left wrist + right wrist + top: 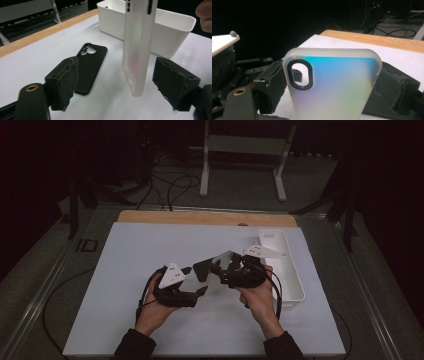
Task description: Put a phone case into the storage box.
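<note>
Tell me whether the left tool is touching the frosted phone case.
Apart. The left gripper view shows the frosted phone case hanging between the left tool's open jaws, clear gaps both sides.

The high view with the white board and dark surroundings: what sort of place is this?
Probably a lab or studio bench set up for recording. A white work board lies on a wooden-edged table, loose black cables trail over the grey floor behind, and a white metal stand sits among dark drapes.
</note>
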`<state>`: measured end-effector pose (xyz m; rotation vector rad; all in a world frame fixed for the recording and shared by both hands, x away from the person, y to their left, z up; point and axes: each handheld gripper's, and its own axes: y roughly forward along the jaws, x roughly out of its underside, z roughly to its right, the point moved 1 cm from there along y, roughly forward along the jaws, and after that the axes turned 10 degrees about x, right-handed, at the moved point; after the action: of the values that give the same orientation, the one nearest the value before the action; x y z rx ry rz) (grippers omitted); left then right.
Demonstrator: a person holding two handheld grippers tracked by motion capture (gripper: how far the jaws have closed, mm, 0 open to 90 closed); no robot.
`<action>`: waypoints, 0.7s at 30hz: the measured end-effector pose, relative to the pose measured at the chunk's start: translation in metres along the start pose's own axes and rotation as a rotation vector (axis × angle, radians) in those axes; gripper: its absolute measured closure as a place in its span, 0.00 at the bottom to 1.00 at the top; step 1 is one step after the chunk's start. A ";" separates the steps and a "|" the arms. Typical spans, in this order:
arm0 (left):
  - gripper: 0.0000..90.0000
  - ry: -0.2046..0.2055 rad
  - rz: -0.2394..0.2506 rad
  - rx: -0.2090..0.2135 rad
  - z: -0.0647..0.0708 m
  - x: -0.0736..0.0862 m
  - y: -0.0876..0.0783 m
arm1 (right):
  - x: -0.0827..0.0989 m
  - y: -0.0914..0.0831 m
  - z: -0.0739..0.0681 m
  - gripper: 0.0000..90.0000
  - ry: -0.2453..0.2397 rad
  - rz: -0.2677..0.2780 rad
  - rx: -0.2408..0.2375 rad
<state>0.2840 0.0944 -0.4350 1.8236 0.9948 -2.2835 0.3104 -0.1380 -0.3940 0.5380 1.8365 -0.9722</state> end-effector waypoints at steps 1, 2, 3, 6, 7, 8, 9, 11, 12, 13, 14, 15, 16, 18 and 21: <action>0.22 -0.005 0.004 -0.006 -0.002 0.001 -0.003 | 0.000 0.000 0.000 0.18 -0.002 0.000 0.001; 0.19 -0.007 0.007 -0.009 -0.004 0.001 -0.006 | 0.000 0.001 0.000 0.18 -0.003 0.000 0.004; 0.17 -0.007 0.007 -0.009 -0.004 0.001 -0.006 | 0.000 0.001 0.000 0.18 -0.003 0.000 0.004; 0.13 -0.023 0.022 -0.026 -0.011 0.004 -0.016 | -0.002 0.000 0.001 0.18 -0.012 0.003 0.008; 0.11 -0.026 0.025 -0.033 -0.012 0.005 -0.019 | -0.003 0.000 0.001 0.18 -0.012 0.004 0.008; 0.07 -0.026 0.024 -0.036 -0.013 0.006 -0.021 | -0.003 0.000 0.001 0.18 -0.019 0.007 0.007; 0.05 -0.025 0.019 -0.040 -0.015 0.008 -0.023 | -0.003 -0.001 0.001 0.18 -0.025 0.005 0.010; 0.01 -0.025 0.012 -0.054 -0.017 0.011 -0.026 | -0.004 -0.001 0.002 0.18 -0.026 0.006 0.015; 0.01 -0.028 0.014 -0.061 -0.019 0.012 -0.027 | -0.004 -0.001 0.003 0.18 -0.027 0.007 0.016; 0.01 -0.034 0.020 -0.071 -0.020 0.015 -0.029 | -0.005 -0.001 0.003 0.18 -0.033 0.006 0.020; 0.00 -0.037 0.024 -0.077 -0.021 0.016 -0.031 | -0.005 -0.002 0.004 0.18 -0.037 0.006 0.025; 0.00 -0.037 0.024 -0.077 -0.021 0.016 -0.031 | -0.005 -0.002 0.004 0.18 -0.037 0.006 0.025; 0.00 -0.043 0.031 -0.098 -0.024 0.019 -0.034 | -0.006 -0.002 0.005 0.18 -0.036 0.006 0.028; 0.00 -0.036 0.032 -0.128 -0.026 0.022 -0.037 | -0.008 -0.002 0.007 0.18 -0.042 0.011 0.036; 0.00 -0.040 0.039 -0.134 -0.028 0.025 -0.040 | -0.009 -0.003 0.009 0.18 -0.045 0.011 0.042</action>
<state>0.2832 0.1489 -0.4423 1.7223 1.0681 -2.1651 0.3175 -0.1463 -0.3870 0.5467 1.7747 -1.0095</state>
